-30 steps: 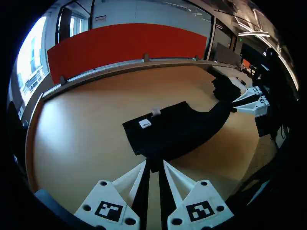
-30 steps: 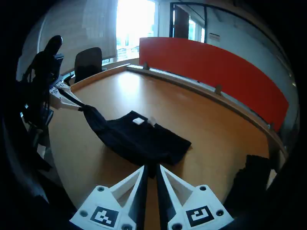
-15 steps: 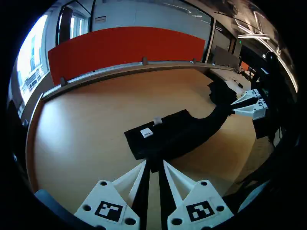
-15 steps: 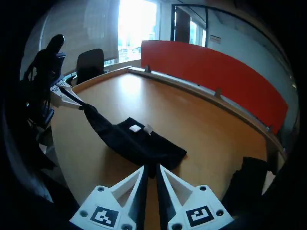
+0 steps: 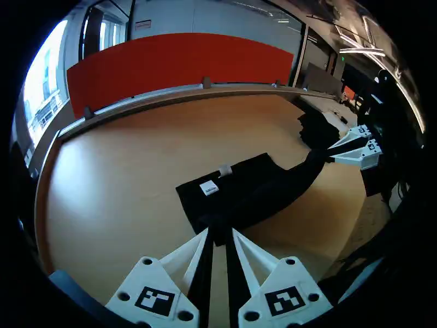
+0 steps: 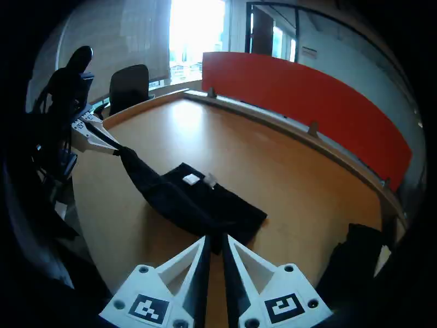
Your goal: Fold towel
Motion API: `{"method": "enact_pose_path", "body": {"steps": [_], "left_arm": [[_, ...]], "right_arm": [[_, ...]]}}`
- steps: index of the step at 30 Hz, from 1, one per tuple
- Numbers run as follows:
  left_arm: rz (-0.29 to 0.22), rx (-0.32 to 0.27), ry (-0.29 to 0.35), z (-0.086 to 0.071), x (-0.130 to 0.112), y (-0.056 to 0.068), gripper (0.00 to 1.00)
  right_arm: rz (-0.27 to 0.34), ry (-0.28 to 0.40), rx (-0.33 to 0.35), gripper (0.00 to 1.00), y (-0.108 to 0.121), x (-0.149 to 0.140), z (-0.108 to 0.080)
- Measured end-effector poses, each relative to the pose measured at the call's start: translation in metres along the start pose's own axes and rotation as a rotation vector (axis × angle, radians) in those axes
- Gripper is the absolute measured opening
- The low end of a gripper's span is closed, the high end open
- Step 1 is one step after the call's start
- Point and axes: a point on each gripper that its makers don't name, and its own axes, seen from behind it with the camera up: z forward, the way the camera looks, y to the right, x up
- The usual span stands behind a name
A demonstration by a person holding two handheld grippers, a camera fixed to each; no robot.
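A black towel [image 5: 248,188] lies partly on the wooden table [image 5: 125,164], with two small white tags [image 5: 208,187] near its far edge. My left gripper [image 5: 218,234] is shut on one near corner. In the right gripper view the towel [image 6: 218,205] runs up into my right gripper [image 6: 214,240], which is shut on the other near corner. The held edge hangs as a dark band between the two grippers, lifted off the table. Farther off, the right gripper [image 5: 356,150] shows in the left gripper view and the left gripper [image 6: 94,139] in the right gripper view.
A pile of dark cloth [image 5: 318,128] sits on the table past the right gripper, and shows again as a dark cloth pile [image 6: 355,249] in the right gripper view. A red partition [image 5: 180,63] lines the table's far edge. A black office chair [image 6: 127,87] stands at one end.
Both grippers keep their hold on the corners. The held edge has been drawn a little over the towel, so the part lying flat looks slightly narrower than a second ago.
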Motion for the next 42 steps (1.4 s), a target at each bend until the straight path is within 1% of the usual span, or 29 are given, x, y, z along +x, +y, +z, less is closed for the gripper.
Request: {"method": "enact_pose_path", "body": {"steps": [8,15,29,35,42], "left_arm": [[0.018,0.004,-0.021,0.027,0.002,-0.008,0.15],[0.013,0.015,-0.034,0.048,0.005,-0.019,0.15],[0.008,0.020,-0.060,0.072,0.003,-0.031,0.15],[0.004,0.032,-0.075,0.088,-0.002,-0.038,0.15],[-0.004,0.039,-0.085,0.107,-0.007,-0.042,0.14]], "right_arm": [[-0.012,-0.038,-0.004,0.14,0.012,-0.006,0.022],[0.008,-0.061,-0.010,0.14,0.025,-0.011,0.039],[0.014,-0.095,-0.006,0.14,0.038,-0.020,0.058],[0.023,-0.124,-0.003,0.14,0.044,-0.028,0.071],[0.053,-0.146,-0.006,0.14,0.052,-0.036,0.084]]}}
